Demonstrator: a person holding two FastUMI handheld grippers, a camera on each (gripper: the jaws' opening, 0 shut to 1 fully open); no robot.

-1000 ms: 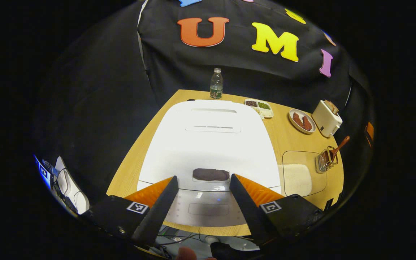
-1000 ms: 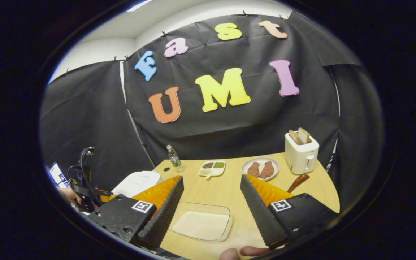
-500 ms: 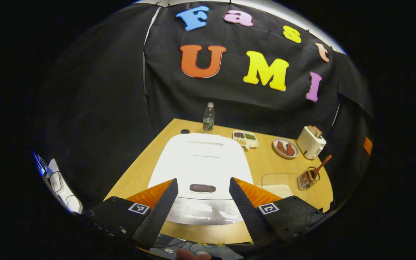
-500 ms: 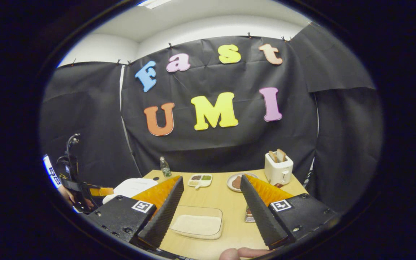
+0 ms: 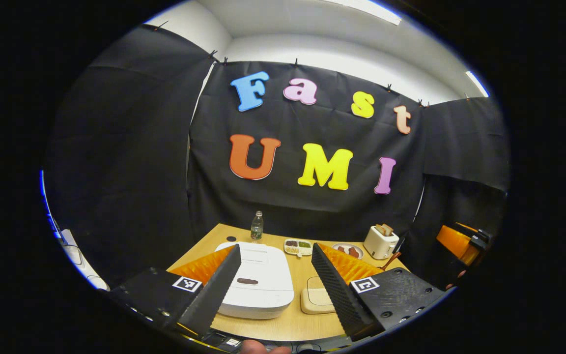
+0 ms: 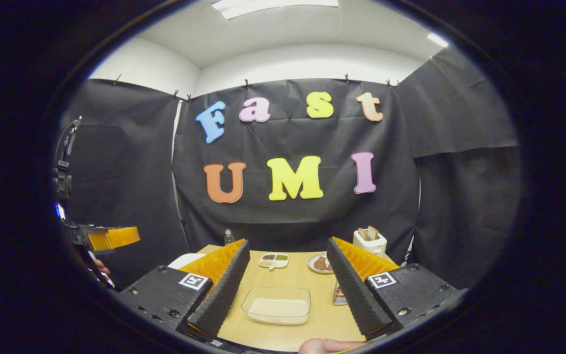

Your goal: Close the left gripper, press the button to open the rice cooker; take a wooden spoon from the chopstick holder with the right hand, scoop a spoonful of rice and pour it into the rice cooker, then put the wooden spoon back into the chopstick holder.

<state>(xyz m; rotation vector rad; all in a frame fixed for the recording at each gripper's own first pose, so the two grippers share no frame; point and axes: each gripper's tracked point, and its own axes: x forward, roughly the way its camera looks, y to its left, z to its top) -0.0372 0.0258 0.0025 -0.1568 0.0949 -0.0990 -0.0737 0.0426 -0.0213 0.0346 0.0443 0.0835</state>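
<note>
Both units are held back from the counter [image 5: 288, 328], above its near edge, a staging pose from which either can descend.

Left hand-held gripper [image 5: 275, 258]: jaws spread wide, nothing between them. The cooker [image 5: 258, 282] sits directly ahead, framed by the two fingers, lid down, with the dark button [image 5: 247, 281] on the near part of the lid. The task calls for the jaws to be brought together before pressing (joined tips make one blunt probe), so judged from this pose the first step is not yet done.

Right hand-held gripper [image 6: 288, 260]: jaws likewise spread and empty. Ahead of it lies the clear rice tray [image 6: 277, 306], and the holder [image 6: 338, 294] stands at 3 o'clock of the tray, just beside it, partly hidden behind the right finger. In the left gripper view the spoon [image 5: 390, 259] handle rises at a slant at 2 o'clock of the tray, which leaves it free to be gripped from above.

Other items at the far edge, around 12 o'clock:
- bottle [image 5: 256, 227]
- divided dish [image 6: 273, 260]
- plate [image 6: 320, 264]
- toaster [image 6: 369, 242]

These stand well apart from the cooker-to-tray path. The tray lies between cooker and holder, so a loaded spoon travels a short way toward 9 o'clock; the raised lid may crowd that approach.
</note>
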